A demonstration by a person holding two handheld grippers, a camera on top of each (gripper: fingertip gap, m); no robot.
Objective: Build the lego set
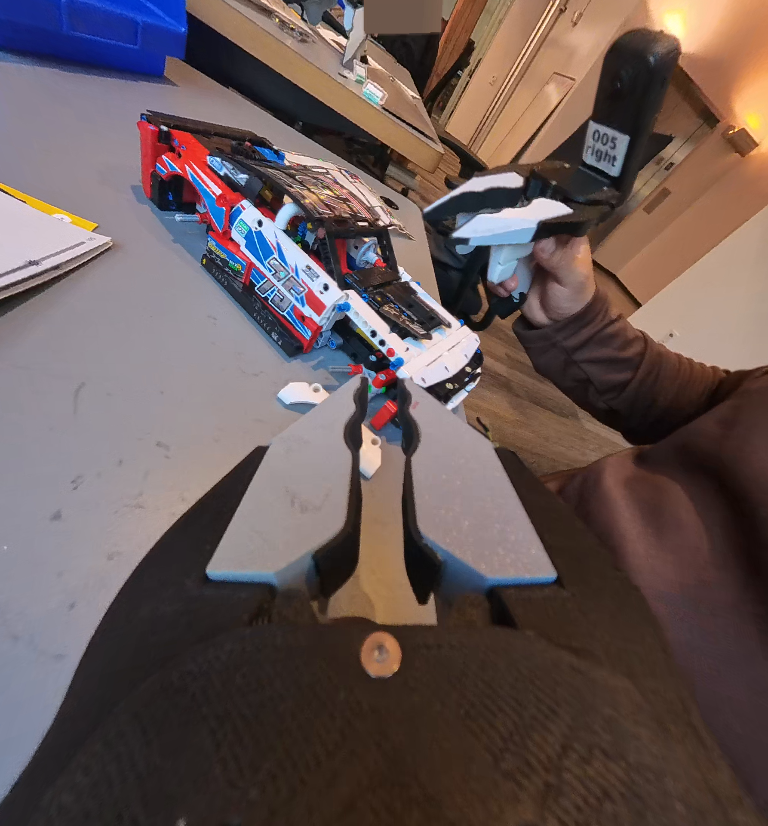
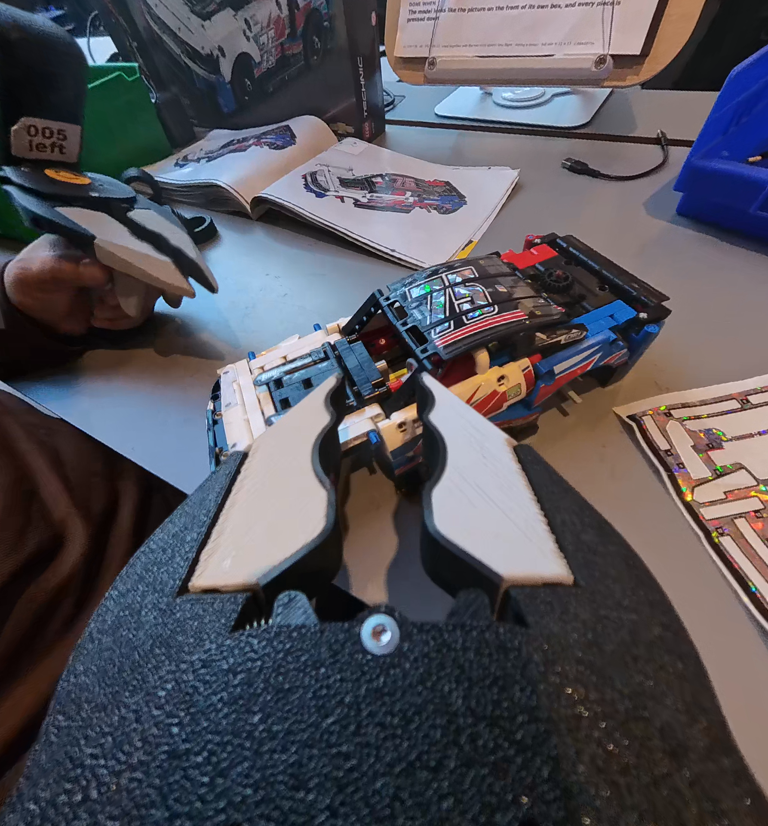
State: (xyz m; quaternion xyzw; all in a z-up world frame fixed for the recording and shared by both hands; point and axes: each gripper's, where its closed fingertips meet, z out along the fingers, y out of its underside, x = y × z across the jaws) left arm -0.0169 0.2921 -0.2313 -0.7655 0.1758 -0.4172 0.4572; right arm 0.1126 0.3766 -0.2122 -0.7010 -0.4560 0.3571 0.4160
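A red, white and blue lego race car (image 1: 284, 263) with a black roof lies on the grey table (image 1: 105, 424); it also shows in the right wrist view (image 2: 462, 344). Loose pieces lie at its white nose: two white curved pieces (image 1: 302, 393) (image 1: 370, 456) and a small red piece (image 1: 384, 413). My left gripper (image 1: 382, 388) is slightly open and empty, low over these pieces; it also shows in the right wrist view (image 2: 201, 288). My right gripper (image 2: 380, 380) is open and empty, just above the car's front end. In the left wrist view it (image 1: 444, 221) hovers right of the windscreen.
An open instruction booklet (image 2: 373, 196) lies behind the car, the set's box (image 2: 261, 58) behind that. A shiny sticker sheet (image 2: 730, 491) lies at the right. A blue bin (image 2: 748, 170), a green bin (image 2: 114, 116) and a cable (image 2: 619, 172) stand around. The car's nose reaches the table edge (image 1: 462, 402). One gripper's finger ends stand about 15 centimetres off the other's. From my left tips it is roughly 7 centimetres to the small red piece (image 1: 384, 413); from my right, 12 centimetres.
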